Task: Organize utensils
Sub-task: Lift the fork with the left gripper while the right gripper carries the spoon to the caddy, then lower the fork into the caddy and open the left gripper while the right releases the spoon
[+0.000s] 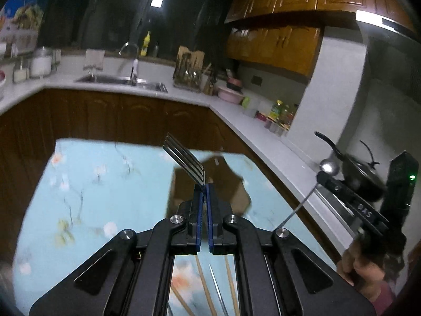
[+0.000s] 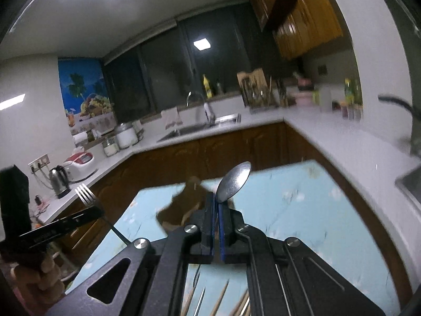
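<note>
Kitchen, dim, both views blurred. White L-shaped counter (image 1: 147,93) runs across well ahead of my grippers and down the right side, dark wood cabinets under it, more wood cabinets (image 1: 279,44) high ahead to the right. Sink (image 1: 123,81) with a curved tap set in the counter far ahead. Directly below and ahead of both grippers, a table under a pale blue flowered cloth (image 1: 86,184); on it, just past my fingertips, a brown irregular shape (image 1: 210,184), too smeared to identify. Black pan (image 1: 360,173) with a long handle on the stove to the right of my right gripper. Kettle (image 2: 59,181) on the counter beyond my left gripper, seen from the right wrist. My left gripper (image 1: 204,187): blue pads pressed together on the fork (image 1: 184,158), gripped at the neck, tines pointing up and away to the left, handle running back under the fingers. My right gripper (image 2: 216,201): pads likewise pressed together, pinching the spoon (image 2: 232,181) just below the bowl, bowl standing up and tipped right past the tips. Both utensils are off the table, in the air above the cloth. Each gripper shows in the other's view, side by side, with my hand wrapped round the grip. Beneath the grippers, near me on the cloth, wooden chopsticks (image 1: 204,287) and a thin metal piece (image 1: 217,289) lie loose, only partly visible between the gripper arms.
</note>
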`<state>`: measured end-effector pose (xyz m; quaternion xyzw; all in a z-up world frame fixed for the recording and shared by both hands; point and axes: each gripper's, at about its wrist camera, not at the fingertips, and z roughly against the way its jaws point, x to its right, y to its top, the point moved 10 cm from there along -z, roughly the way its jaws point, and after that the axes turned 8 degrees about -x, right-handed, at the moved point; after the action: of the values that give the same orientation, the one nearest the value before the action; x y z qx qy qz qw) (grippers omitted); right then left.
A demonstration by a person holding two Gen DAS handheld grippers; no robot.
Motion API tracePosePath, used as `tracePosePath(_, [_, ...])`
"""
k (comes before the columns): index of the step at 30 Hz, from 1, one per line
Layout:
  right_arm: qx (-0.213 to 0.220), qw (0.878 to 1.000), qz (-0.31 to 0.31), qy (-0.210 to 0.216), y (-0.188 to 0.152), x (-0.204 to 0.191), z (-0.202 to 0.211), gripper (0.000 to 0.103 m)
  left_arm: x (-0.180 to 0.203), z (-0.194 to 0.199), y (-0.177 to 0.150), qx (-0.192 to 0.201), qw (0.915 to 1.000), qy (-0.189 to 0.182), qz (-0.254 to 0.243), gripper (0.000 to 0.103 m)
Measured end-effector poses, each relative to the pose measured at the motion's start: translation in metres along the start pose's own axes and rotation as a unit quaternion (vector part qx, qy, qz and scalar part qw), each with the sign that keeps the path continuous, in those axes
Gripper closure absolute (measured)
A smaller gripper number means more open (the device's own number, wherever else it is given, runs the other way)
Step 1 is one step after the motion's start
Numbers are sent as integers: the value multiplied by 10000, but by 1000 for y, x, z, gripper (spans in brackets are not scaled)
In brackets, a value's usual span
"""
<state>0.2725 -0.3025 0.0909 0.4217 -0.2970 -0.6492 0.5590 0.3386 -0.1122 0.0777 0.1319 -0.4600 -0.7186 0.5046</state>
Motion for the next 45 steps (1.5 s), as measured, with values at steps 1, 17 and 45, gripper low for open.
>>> tracePosePath(1, [100,9999,12,-36,11,0,-6,101,-1,-5,9,41,10000,46,-30,101])
tracePosePath(17, [-336,9968,556,-465,-7,0,-121,101,-27,-134,16,-472,9976,510,-45,101])
tracePosePath(45, [-905,9958,49,-94,-28,22,-125,69,-3,-129,-14,-579,9981,181,-69,48])
